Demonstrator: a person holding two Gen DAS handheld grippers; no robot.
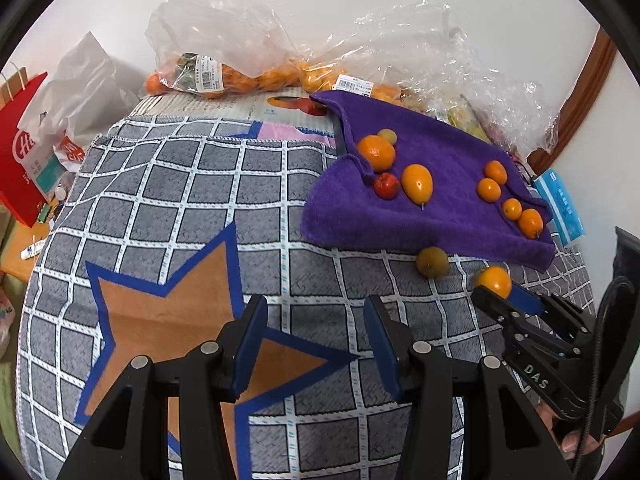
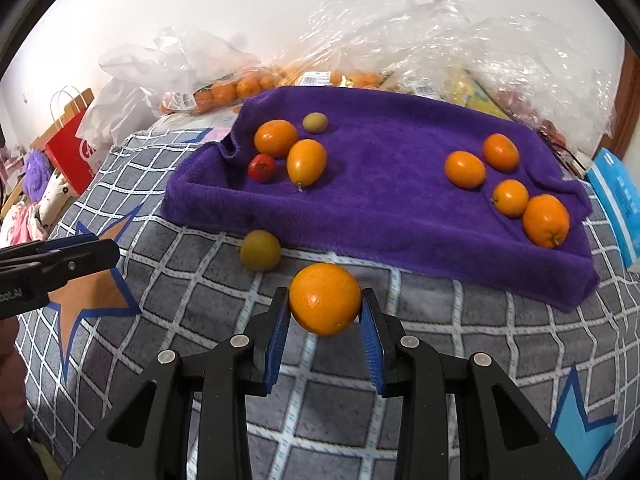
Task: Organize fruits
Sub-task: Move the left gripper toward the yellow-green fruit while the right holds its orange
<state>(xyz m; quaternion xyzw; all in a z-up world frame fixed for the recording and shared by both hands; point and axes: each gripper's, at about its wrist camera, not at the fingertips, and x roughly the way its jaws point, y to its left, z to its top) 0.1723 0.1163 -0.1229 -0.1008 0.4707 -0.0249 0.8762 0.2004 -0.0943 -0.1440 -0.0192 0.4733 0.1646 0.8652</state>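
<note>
Right tool point(image 2: 325, 312) clamps an orange point(image 2: 325, 298), lifted just in front of the purple towel point(image 2: 384, 200). Left tool point(image 1: 316, 344) hangs released, empty, over the checked cloth point(image 1: 180, 184).

The right gripper point(image 2: 325, 312) is pointed steeply downward, and its two blue-padded fingers point(image 2: 276, 340) are clamped on the sides of an orange point(image 2: 325, 298), which is held clear of the surface below. The left gripper point(image 1: 316, 344) is likewise angled down, with its jaws parted and nothing between them. Seen from the left wrist, the right gripper is held low at the right edge, and fingertips of a hand point(image 1: 568, 438) are glimpsed beneath it.
</note>
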